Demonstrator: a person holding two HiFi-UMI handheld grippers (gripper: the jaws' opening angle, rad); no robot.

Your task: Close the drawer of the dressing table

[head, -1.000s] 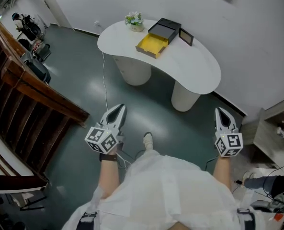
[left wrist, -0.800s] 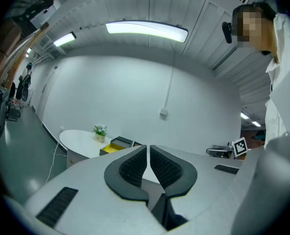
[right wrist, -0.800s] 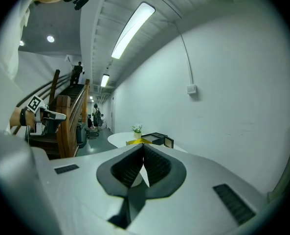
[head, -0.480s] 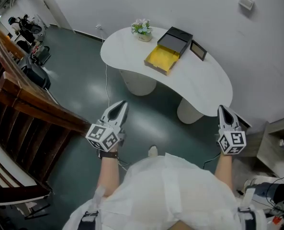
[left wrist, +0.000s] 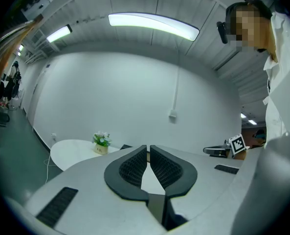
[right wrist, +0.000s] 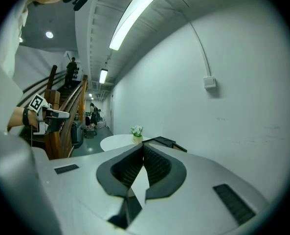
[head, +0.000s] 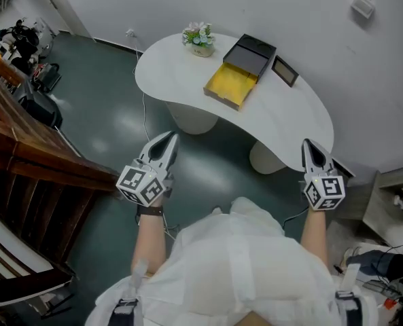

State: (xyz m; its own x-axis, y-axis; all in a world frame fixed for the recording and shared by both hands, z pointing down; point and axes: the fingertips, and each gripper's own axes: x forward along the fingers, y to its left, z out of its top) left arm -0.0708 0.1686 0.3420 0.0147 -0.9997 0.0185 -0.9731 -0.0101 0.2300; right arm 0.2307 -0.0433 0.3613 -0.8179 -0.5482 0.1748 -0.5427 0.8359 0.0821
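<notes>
Head view is showing the approach step, as I judge it: the white kidney-shaped worktop [head: 174, 70] is sitting at twelve o'clock, well apart from both tongs. The yellow-lined wooden drawer [head: 232, 83] is sticking out of the black box [head: 255, 51] toward seven o'clock, not yet pushed in. Next, a tip needs to be reaching its front edge and pressing toward one o'clock. The left tongs [head: 170, 138] and right tongs [head: 307, 145] are both clenching on nothing and touching nothing.

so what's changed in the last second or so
The person has stepped closer to the dressing table, carrying the left tool and right tool forward with them. Nothing was taken hold of or let go. Both tools stay shut and empty, and the yellow drawer is still pulled open.
</notes>
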